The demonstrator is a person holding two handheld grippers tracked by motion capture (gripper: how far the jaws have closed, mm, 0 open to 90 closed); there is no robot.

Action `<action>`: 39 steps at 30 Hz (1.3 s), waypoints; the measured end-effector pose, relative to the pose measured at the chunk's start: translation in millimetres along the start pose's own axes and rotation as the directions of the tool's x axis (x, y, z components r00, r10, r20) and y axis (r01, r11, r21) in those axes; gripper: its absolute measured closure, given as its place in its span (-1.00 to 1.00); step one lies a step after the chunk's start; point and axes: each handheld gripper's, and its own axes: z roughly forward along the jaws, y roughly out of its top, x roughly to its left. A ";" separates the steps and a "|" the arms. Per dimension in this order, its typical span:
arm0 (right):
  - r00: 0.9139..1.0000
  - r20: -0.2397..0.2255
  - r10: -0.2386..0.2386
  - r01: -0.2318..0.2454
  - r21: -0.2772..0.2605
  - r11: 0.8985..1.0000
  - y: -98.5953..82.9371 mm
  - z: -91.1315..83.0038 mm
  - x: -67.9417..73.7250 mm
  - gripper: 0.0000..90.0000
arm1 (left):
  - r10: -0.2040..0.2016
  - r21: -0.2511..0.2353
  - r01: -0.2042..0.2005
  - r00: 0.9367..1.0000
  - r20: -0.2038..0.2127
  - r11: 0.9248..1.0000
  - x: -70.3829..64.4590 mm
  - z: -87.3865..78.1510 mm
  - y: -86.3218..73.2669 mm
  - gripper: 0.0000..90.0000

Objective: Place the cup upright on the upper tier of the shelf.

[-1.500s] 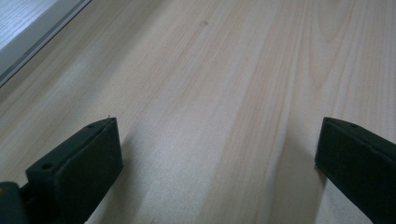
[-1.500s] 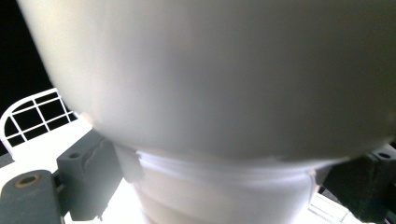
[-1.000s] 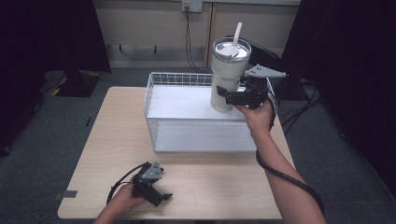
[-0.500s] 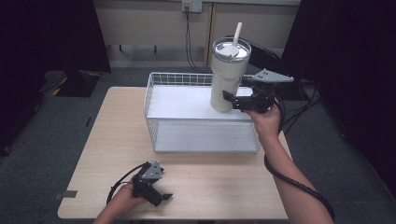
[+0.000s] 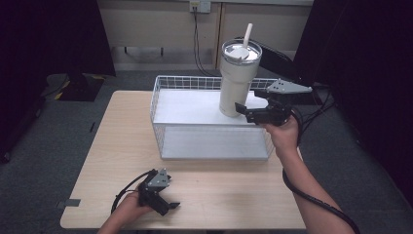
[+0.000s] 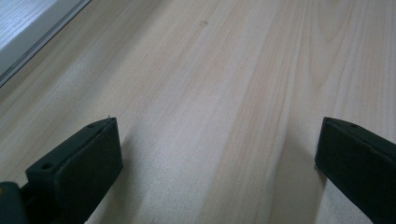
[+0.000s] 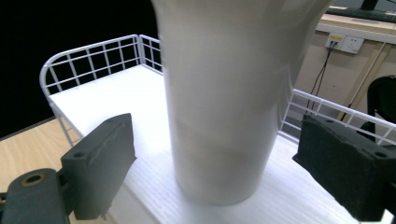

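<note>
A tall white tumbler [image 5: 236,78] with a lid and a straw stands upright in the far right part of a white wire basket [image 5: 160,97]. My right gripper [image 5: 248,101] hovers just to the right of the tumbler's base, open. In the right gripper view its jaws stand wide on either side of the tumbler [image 7: 224,93] without touching it. Near the table's front left edge my left gripper [image 5: 168,194] rests low in a hand. It is open, and the left gripper [image 6: 219,154] has bare wood between its jaws.
The basket has a white floor [image 7: 116,98] and low wire walls, and sits at the back middle of the light wooden table [image 5: 234,195]. Cables trail from both grippers. A wall with a socket [image 5: 200,6] and dark curtains lie behind.
My right gripper has drawn back to the right from the tumbler's base and now stands off it. The tumbler stays where it was. My left gripper has not moved.
</note>
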 end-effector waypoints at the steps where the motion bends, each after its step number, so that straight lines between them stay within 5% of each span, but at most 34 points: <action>1: 1.000 0.000 0.000 0.000 0.000 1.000 0.0 0.0 0.0 -0.75 | 0.000 0.000 0.000 1.000 0.000 1.000 0.0 0.0 0.0 -1.00; 39: 0.990 -0.137 -0.033 0.037 0.023 0.999 -34.9 -31.7 23.2 -0.71 | -0.004 0.000 0.004 1.000 -0.003 1.000 -0.5 0.0 -0.1 -1.00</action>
